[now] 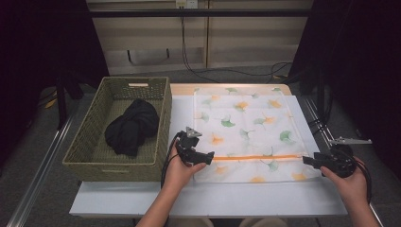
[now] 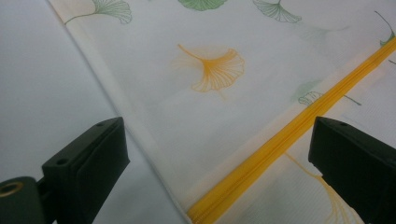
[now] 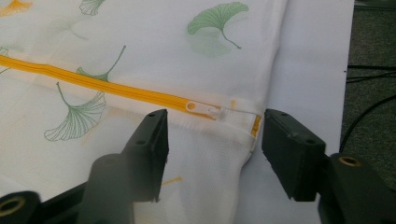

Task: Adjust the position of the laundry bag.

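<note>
Your right tongs (image 3: 212, 140) are half open, gripping nothing, with the zip pull (image 3: 201, 108) just ahead: pinch it squarely. Your left tongs (image 2: 219, 158) are wide open and empty, so clamp the bag (image 2: 187, 107) edge by the zip (image 2: 280, 140).

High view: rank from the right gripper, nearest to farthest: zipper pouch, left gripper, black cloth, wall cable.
1. Zipper pouch: right beside the right gripper, whose jaws point at the pouch's right end.
2. Left gripper: across the pouch, at its left edge.
3. Black cloth: farther left, lying in the woven basket.
4. Wall cable: hanging down the back wall, beyond the table.
</note>
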Tool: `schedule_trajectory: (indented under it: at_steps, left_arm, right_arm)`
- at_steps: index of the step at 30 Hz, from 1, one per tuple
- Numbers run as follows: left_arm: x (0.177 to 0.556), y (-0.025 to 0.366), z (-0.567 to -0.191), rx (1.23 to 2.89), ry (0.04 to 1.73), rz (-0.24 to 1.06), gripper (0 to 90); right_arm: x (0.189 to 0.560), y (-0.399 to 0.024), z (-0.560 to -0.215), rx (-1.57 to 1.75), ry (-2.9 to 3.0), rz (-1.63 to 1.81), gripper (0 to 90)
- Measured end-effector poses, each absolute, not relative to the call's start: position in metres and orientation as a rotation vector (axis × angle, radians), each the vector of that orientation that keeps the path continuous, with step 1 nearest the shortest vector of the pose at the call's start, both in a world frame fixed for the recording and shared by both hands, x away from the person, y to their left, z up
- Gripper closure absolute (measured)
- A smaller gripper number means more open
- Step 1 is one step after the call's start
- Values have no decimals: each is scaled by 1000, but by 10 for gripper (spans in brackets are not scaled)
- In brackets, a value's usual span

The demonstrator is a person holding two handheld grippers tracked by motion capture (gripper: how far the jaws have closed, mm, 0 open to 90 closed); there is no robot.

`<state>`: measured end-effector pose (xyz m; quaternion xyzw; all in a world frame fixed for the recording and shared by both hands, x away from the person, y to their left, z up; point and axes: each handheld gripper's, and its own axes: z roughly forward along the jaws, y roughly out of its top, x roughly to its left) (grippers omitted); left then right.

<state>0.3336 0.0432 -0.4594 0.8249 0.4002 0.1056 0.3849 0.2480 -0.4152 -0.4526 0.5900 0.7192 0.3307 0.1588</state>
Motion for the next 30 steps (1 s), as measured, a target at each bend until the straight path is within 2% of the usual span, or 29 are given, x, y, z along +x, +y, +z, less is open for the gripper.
schedule_trajectory:
  at_steps: [19,30]
  left_arm:
    - [334,43,-459,2107,1014,270,46]
    - [334,44,-459,2100,1024,271,46]
  right_arm:
    - [259,-418,-463,1698,2060,863,604]
    - [269,-417,-468,1699,2065,836,650]
